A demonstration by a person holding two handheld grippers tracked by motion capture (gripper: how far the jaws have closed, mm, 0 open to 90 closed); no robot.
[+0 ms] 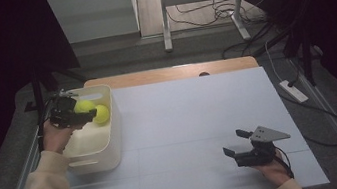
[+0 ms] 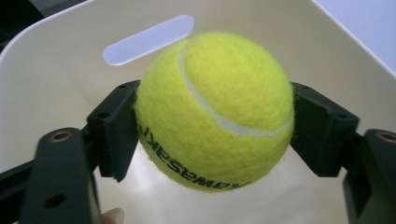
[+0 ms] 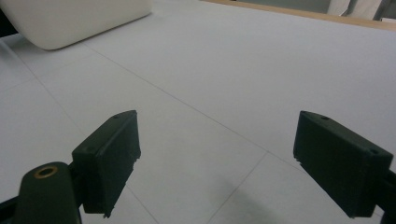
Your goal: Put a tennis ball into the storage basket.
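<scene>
- A cream plastic bin with rounded corners [image 1: 96, 158] sits on the white table top [image 1: 191, 121], over at about nine o'clock from the middle of the table.
- The left gripper [image 1: 90, 115] is held over the far end of the bin, and its two black jaws are squeezed onto a fuzzy yellow-green tennis ball [image 1: 102, 114].
- In the left gripper view the same ball [image 2: 215, 109] sits snug between the jaws, one touching each side. It has a curved white line and dark letters on it, and the bin's cream wall [image 2: 56, 65] with a long hand slot is behind it.
- A second fuzzy yellow-green ball [image 1: 84, 106] is just beside the held one, at about ten o'clock from it. The gripper hides part of it.
- The right gripper [image 1: 235, 144] is low over the table at about five o'clock from the middle, well apart from the bin. Its jaws are spread wide with nothing between them.
- In the right gripper view, bare table [image 3: 224, 84] lies between the jaws, and a corner of the bin [image 3: 70, 18] sits at eleven o'clock.
</scene>
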